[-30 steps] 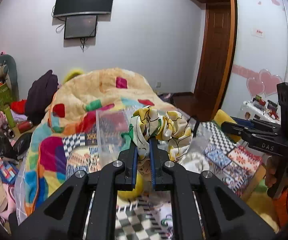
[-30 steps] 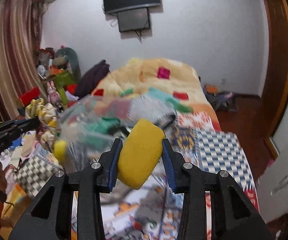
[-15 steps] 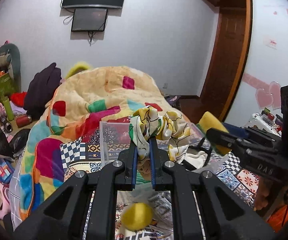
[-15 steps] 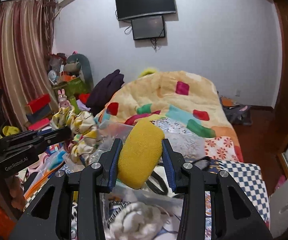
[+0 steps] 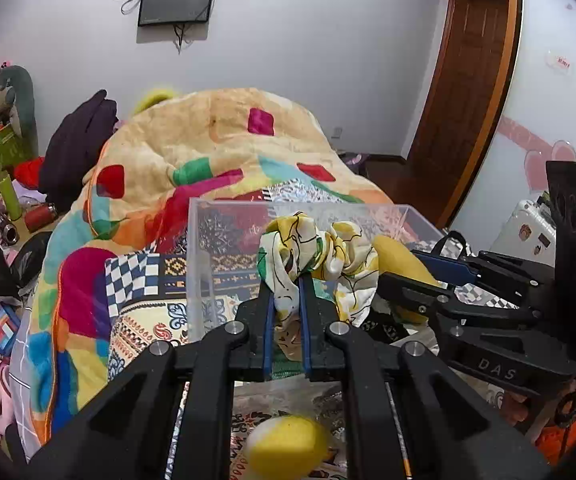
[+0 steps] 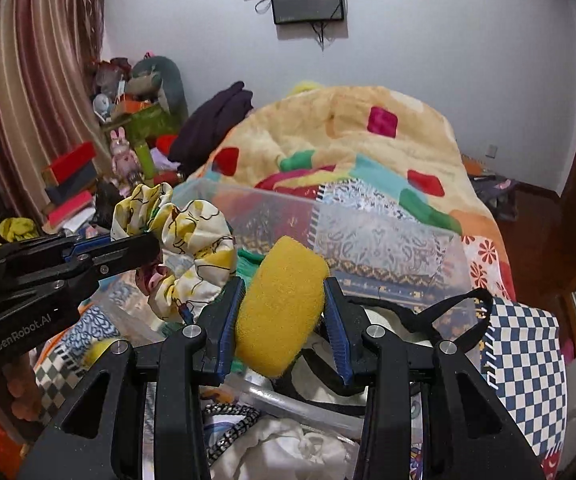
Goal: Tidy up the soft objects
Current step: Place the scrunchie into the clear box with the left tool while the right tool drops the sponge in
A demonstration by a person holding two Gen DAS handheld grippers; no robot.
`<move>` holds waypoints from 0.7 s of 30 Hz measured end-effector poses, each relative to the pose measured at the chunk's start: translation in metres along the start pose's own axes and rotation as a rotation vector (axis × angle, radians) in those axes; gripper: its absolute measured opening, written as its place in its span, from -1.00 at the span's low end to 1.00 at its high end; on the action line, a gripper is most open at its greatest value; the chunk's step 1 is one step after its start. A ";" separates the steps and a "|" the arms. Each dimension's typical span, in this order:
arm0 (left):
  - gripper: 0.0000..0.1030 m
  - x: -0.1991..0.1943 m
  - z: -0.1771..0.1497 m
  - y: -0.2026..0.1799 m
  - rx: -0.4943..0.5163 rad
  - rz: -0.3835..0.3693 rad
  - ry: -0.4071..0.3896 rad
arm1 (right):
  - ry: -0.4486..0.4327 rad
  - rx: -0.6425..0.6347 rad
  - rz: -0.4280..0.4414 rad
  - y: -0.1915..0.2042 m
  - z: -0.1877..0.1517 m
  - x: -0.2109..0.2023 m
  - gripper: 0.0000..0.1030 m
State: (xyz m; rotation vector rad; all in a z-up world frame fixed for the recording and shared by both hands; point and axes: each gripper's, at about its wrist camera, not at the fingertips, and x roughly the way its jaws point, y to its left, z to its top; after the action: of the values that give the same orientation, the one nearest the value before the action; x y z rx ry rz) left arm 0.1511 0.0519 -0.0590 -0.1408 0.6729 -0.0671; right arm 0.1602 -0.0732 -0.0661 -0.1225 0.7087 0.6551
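Note:
My left gripper is shut on a yellow-and-white patterned scrunchie and holds it over the clear plastic bin on the bed. My right gripper is shut on a yellow sponge and holds it just above the bin's near rim. In the right wrist view the left gripper and scrunchie hang close to the sponge's left. In the left wrist view the right gripper comes in from the right with the sponge.
A yellow ball lies on the patterned bedspread below my left gripper. White cloth and a black strap lie near the bin. A piled colourful quilt sits behind it. Cluttered shelves and toys stand at the left.
Both grippers have moved forward and closer together over the clear bin, each keeping its hold. The bin now fills more of both views.

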 end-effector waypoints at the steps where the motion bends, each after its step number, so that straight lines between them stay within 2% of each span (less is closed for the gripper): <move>1: -0.81 0.002 -0.001 -0.001 0.003 0.002 0.007 | 0.005 -0.002 0.000 0.000 0.000 0.001 -0.30; 5: -0.80 0.007 -0.003 -0.003 0.013 0.008 0.030 | 0.022 -0.009 -0.008 0.002 -0.001 0.005 -0.28; 8: -0.64 0.009 -0.005 -0.003 0.010 0.005 0.055 | 0.031 -0.005 -0.021 0.001 -0.003 0.006 -0.25; 10: -0.38 0.007 -0.006 -0.003 0.008 0.005 0.053 | 0.037 -0.002 -0.018 -0.001 -0.002 0.006 -0.15; 11: -0.33 0.004 -0.007 -0.004 0.011 -0.001 0.046 | 0.037 0.001 -0.016 -0.002 -0.002 0.004 -0.11; 13: -0.02 -0.002 -0.007 -0.007 0.018 0.007 0.033 | 0.026 0.006 -0.021 -0.005 -0.002 0.000 0.11; 15: 0.09 -0.008 -0.008 -0.009 0.026 0.014 0.008 | 0.015 0.008 -0.028 -0.007 -0.001 -0.006 0.12; 21: 0.14 -0.027 -0.009 -0.012 0.030 0.003 -0.021 | -0.032 0.005 -0.043 -0.009 -0.001 -0.033 0.12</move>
State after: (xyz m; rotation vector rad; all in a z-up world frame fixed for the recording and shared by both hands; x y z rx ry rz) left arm 0.1240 0.0418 -0.0474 -0.1114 0.6510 -0.0725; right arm 0.1462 -0.0974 -0.0467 -0.1218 0.6754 0.6132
